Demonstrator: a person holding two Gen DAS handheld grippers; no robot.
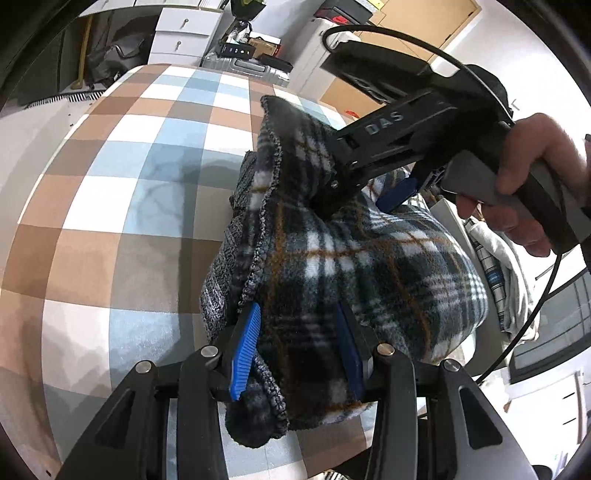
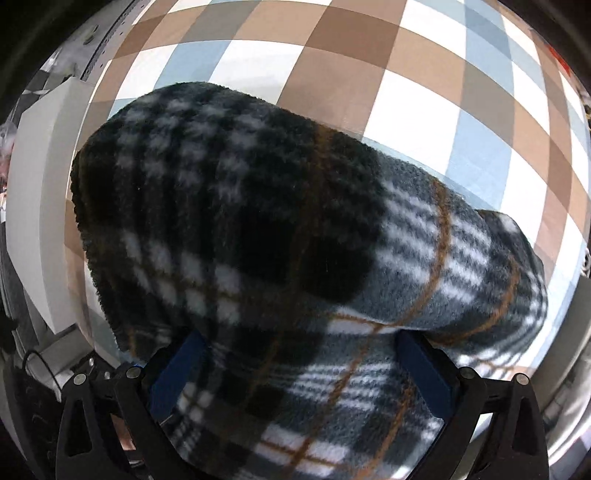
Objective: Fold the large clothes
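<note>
Left wrist view looks down over a checked surface [image 1: 122, 177] of brown, white and pale blue squares. A plaid fleece garment [image 1: 369, 266], dark green with white bars and thin orange lines, is bunched up above that surface. The left gripper [image 1: 299, 354] has its jaws closed on a thick fold of the garment; its blue pads [image 1: 245, 350] press against the fleece from either side, and a grey knit lining [image 1: 221, 288] shows at the edge beside one pad. Farther along the same garment the right gripper [image 1: 354, 192] comes in from the upper right, its black body marked with pale letters, and its tip is buried in the cloth. A hand [image 1: 532, 184] wraps the grey handle of that tool. White drawers [image 1: 184, 33] and a silver suitcase [image 1: 251, 70] stand beyond the far edge of the surface.

Right wrist view shows the right gripper [image 2: 306, 373] with its jaws gripping the plaid fleece, dark blue pads [image 2: 424, 369] on both sides of a wide fold. The rest of the garment [image 2: 258, 221] bulges forward from the jaws and covers much of the checked surface [image 2: 406, 74] below. A white box edge [image 2: 40, 206] sits at the left.
</note>
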